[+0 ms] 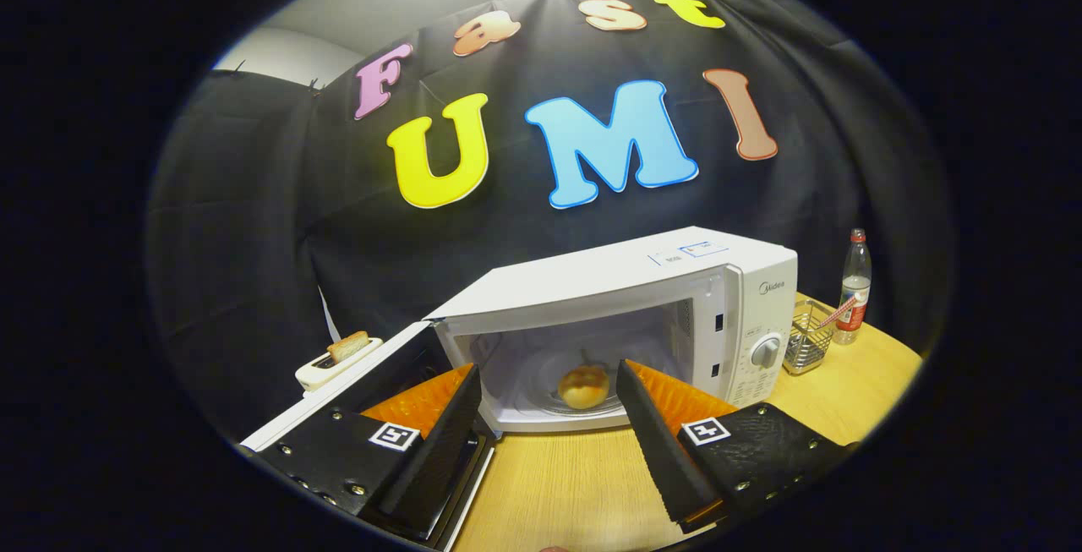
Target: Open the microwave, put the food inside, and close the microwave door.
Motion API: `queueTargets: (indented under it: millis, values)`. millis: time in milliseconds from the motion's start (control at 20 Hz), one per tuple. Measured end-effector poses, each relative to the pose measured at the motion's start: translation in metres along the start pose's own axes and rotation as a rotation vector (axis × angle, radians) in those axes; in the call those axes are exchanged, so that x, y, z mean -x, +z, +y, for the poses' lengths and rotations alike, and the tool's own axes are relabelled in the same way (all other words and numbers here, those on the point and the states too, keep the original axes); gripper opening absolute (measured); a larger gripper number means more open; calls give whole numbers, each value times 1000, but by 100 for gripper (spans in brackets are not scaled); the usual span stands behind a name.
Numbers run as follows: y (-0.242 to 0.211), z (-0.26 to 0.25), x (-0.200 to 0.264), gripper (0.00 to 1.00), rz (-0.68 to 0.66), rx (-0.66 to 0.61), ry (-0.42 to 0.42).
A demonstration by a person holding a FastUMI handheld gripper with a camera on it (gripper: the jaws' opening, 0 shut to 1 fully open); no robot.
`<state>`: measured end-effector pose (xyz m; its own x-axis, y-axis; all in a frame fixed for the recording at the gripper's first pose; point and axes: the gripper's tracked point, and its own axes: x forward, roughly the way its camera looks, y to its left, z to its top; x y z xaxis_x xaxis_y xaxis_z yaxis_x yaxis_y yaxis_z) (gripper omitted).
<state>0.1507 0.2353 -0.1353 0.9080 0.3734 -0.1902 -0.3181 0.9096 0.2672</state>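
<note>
A white microwave (676, 281) stands on the wooden table (558, 484) with its door (355, 383) swung open to the left. Inside, a round golden bun (583, 387) rests on the glass turntable. My gripper (549, 379) is open in front of the cavity, its two fingers spread wide with nothing between them. The bun lies beyond the fingertips, seen through the gap. The left finger (444, 434) overlaps the inner face of the open door.
Behind the open door a white toaster (334, 362) holds a slice of bread. To the right of the microwave stand a wire basket (807, 336) and a plastic bottle (854, 286). The control knob (765, 352) is on the microwave's right panel.
</note>
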Motion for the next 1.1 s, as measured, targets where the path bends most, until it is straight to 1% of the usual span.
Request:
queueTargets:
  millis: [350, 650, 900, 1100]
  values:
    - [11, 38, 84, 97, -36, 61, 64]
    - [-3, 79, 132, 97, -22, 85, 132]
    - [-9, 132, 165, 97, -31, 128, 242]
    - [-20, 174, 182, 97, -19, 158, 330]
